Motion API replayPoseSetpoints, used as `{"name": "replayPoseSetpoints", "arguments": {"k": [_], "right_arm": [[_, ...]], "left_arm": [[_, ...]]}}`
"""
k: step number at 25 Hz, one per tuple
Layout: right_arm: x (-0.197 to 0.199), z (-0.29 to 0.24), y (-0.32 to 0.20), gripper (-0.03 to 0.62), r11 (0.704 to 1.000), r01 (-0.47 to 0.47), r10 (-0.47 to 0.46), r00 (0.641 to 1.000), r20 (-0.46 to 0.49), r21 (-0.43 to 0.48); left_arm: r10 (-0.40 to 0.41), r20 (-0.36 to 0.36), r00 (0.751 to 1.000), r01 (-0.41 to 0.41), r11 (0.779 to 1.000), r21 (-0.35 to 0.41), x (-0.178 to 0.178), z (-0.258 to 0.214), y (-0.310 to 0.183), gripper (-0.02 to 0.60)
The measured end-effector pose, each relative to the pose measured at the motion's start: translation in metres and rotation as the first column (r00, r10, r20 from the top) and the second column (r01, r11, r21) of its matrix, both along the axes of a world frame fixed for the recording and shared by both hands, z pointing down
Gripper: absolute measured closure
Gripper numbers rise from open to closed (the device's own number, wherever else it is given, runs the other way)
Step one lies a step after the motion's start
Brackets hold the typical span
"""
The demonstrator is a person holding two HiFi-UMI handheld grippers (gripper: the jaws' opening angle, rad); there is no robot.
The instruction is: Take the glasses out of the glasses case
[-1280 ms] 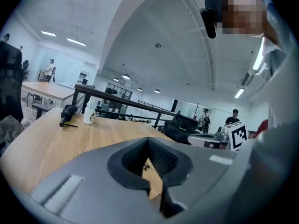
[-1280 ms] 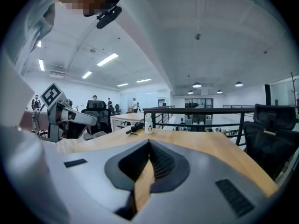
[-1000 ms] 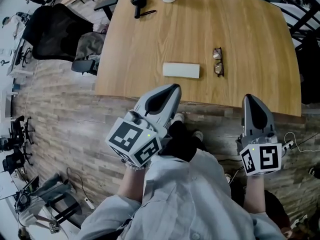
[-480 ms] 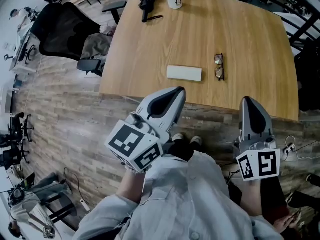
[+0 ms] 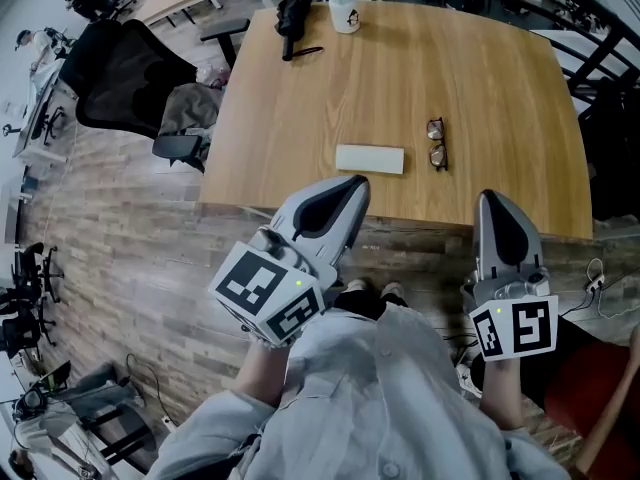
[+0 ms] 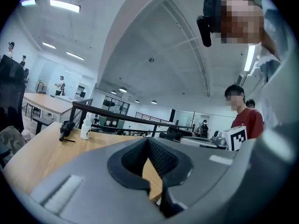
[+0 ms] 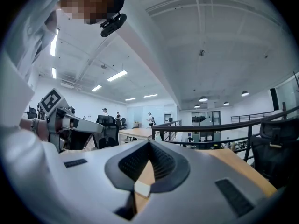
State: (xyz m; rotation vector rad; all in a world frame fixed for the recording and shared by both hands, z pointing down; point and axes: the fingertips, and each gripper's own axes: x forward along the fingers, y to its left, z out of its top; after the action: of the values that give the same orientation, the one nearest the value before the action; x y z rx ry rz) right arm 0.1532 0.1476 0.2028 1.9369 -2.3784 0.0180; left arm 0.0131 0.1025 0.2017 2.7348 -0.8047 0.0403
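A closed white glasses case (image 5: 370, 158) lies on the wooden table (image 5: 300, 138) near its front edge. A pair of dark-framed glasses (image 5: 436, 144) lies folded on the wood just right of the case, apart from it. My left gripper (image 5: 352, 181) is held level in front of the table's near edge, below the case, jaws shut and empty. My right gripper (image 5: 490, 198) hovers at the same edge, below and right of the glasses, also shut on nothing. In each gripper view the ribbed pads (image 6: 161, 157) (image 7: 161, 162) meet at the tip.
A white bottle (image 5: 345, 15) and a black object (image 5: 292, 18) stand at the table's far edge. A black office chair (image 5: 125, 78) sits to the left. A dark railing (image 6: 121, 118) runs behind the table. A person in red (image 6: 243, 120) stands to the right.
Both grippers have risen a little toward the table's near edge, still shut. Case and glasses have not moved. Something red has come into the lower right corner of the head view.
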Motion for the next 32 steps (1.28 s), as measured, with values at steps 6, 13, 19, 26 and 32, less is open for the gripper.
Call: {"name": "replayPoseSetpoints", "arguments": {"k": [6,13,19,26,32], "right_arm": [[-0.0019,-0.0026,0.0005,0.594,1.000,-0.014,0.014,1.000,-0.008,0.003],[-0.0033,-0.0035,0.0003,0.593,1.000,-0.024,0.024,1.000,-0.014,0.003],[-0.0023,-0.0052,-0.0038,0.594,1.000,-0.023,0.023,1.000,0.017,0.003],[-0.0011,-0.0006,-0.0053,0.594,1.000,-0.026,0.026,1.000,0.009,-0.006],[0.0001,0.0023,-0.0053,0.593,1.000,-0.025,0.025,1.000,0.010,-0.012]], "left_arm": [[0.014,-0.016,1.000,-0.014,1.000,-0.012,-0.0029,-0.0008,-0.0034,0.577],[0.021,-0.017,1.000,-0.022,1.000,-0.008,-0.0053,-0.0017,-0.0040,0.577],[0.023,-0.014,1.000,-0.023,1.000,-0.004,-0.0059,-0.0025,-0.0059,0.577],[0.022,-0.011,1.000,-0.023,1.000,-0.010,-0.0067,0.0012,-0.0066,0.577],[0.018,-0.011,1.000,-0.018,1.000,-0.015,-0.0066,0.0041,-0.0072,0.577]]}}
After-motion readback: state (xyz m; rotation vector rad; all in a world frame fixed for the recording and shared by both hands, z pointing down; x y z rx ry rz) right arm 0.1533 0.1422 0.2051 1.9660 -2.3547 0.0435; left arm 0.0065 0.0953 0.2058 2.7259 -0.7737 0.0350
